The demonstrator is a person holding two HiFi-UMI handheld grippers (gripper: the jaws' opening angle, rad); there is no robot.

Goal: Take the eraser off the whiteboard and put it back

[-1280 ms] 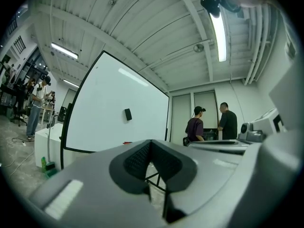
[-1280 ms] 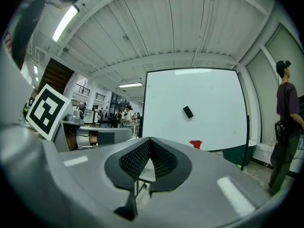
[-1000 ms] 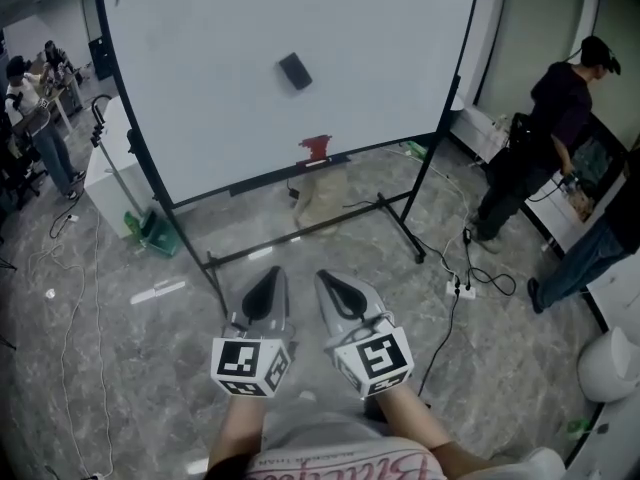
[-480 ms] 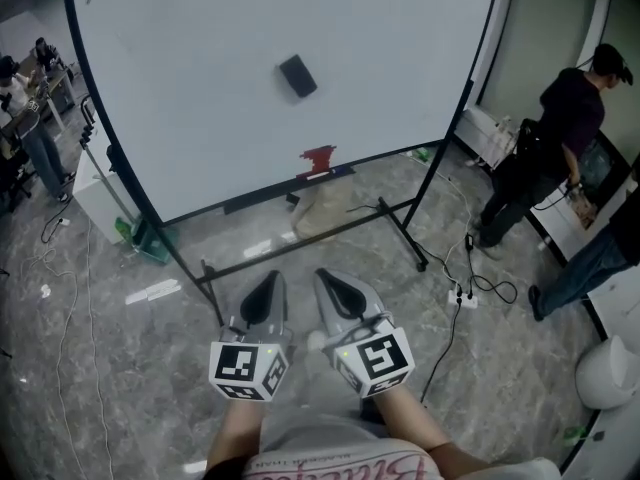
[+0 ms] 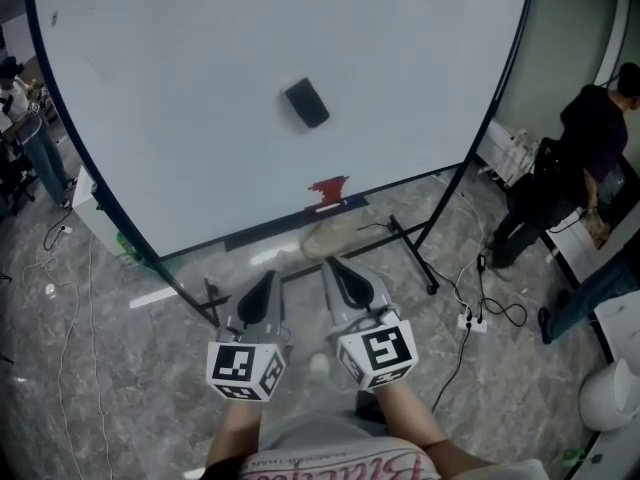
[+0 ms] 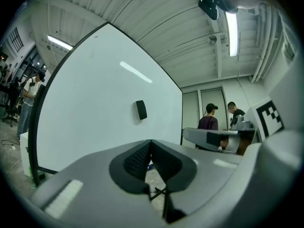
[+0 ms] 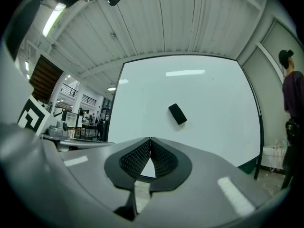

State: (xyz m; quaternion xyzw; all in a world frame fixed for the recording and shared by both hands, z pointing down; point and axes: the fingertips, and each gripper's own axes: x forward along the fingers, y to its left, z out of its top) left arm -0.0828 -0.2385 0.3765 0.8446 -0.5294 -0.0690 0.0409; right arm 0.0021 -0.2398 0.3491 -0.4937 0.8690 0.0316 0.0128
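A black eraser (image 5: 307, 102) clings tilted to the middle of the white whiteboard (image 5: 200, 88); it also shows in the left gripper view (image 6: 141, 109) and the right gripper view (image 7: 177, 113). Both grippers are held side by side, low, well short of the board and below the eraser. My left gripper (image 5: 270, 280) is shut with nothing in it, its pads meeting (image 6: 151, 142). My right gripper (image 5: 330, 266) is shut and empty too, the pads touching at the tips (image 7: 150, 140). Each carries a marker cube (image 5: 245, 370).
The board stands on a black wheeled frame (image 5: 410, 243) with a red thing (image 5: 328, 192) on its tray. People (image 5: 560, 168) stand at the right by a counter. A power strip and cables (image 5: 475, 318) lie on the grey floor. More people (image 5: 25, 128) are far left.
The whole view and both grippers have come nearer to the whiteboard; the board and eraser look larger now. Both grippers stay shut and empty.
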